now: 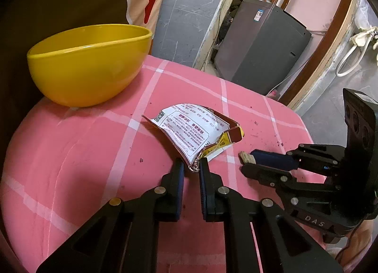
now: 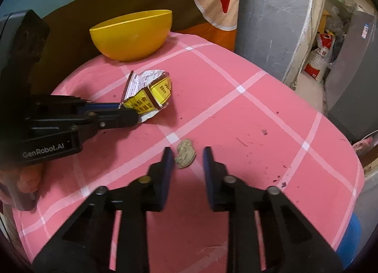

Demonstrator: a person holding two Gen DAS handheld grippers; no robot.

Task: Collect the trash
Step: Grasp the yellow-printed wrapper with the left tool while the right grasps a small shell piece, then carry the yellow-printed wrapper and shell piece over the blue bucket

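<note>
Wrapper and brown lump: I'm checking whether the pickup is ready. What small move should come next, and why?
Probably lift both grippers slightly off the pink cloth. The left gripper is shut on the wrapper at its near corner, and the right gripper looks shut on the brown lump. Both pieces lie on the cloth.

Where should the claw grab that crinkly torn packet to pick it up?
Grab the torn packet by its near corner, coming in low from the near side. That corner curls up off the pink checked cloth, so a finger fits on each side. The middle lies flatter, with no edge to pinch. The left claw pinches just there.
</note>
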